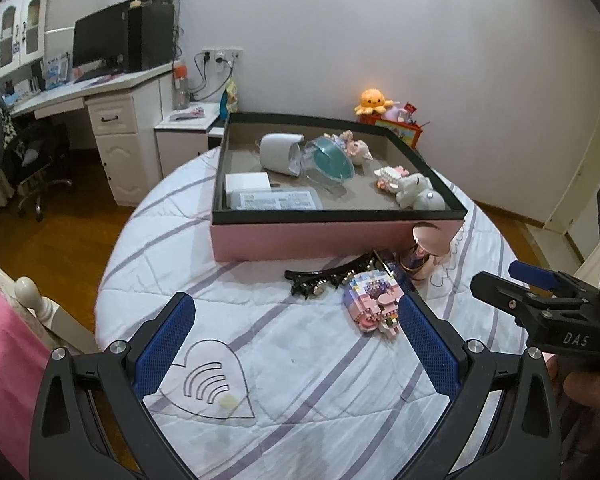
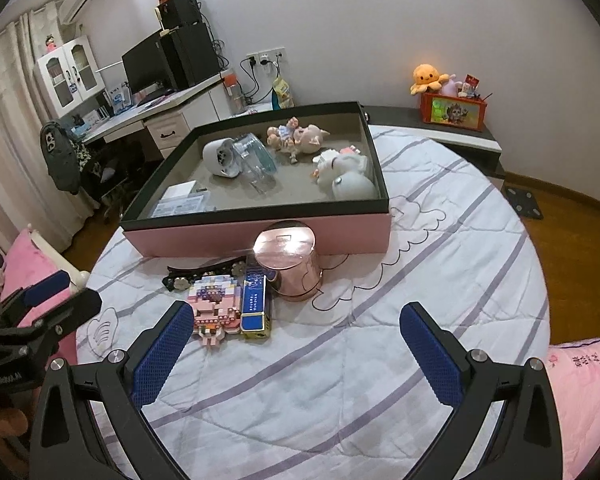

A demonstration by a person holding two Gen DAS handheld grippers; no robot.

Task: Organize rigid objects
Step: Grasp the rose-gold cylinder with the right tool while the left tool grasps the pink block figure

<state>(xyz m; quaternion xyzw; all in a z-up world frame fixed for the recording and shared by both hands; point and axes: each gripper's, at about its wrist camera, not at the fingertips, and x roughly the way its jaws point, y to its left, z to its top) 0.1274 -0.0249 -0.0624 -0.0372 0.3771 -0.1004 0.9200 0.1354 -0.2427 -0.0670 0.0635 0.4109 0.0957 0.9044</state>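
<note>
A pink box with a black rim (image 1: 332, 236) (image 2: 260, 236) sits on the round quilted bed. In it lie a white cup (image 1: 278, 154), a clear teal container (image 1: 328, 160), plush toys (image 2: 340, 168) and a pig doll (image 2: 300, 134). In front of the box rest a black hair clip (image 1: 320, 280) (image 2: 204, 274), a pink block figure (image 1: 374, 300) (image 2: 216, 306), a blue box (image 2: 254, 304) and a rose-gold can (image 2: 294, 260) (image 1: 424, 248). My left gripper (image 1: 298, 340) (image 2: 72, 294) is open over the quilt, left of the block figure. My right gripper (image 2: 298, 352) (image 1: 494, 276) is open and holds nothing.
A desk with a monitor (image 1: 100, 40) and a chair (image 1: 36, 152) stand at the back left. An orange octopus toy (image 2: 428, 78) sits on a red box (image 2: 454, 108) by the wall. Wooden floor (image 1: 60, 236) surrounds the bed. Pink bedding (image 2: 584, 384) lies at the right.
</note>
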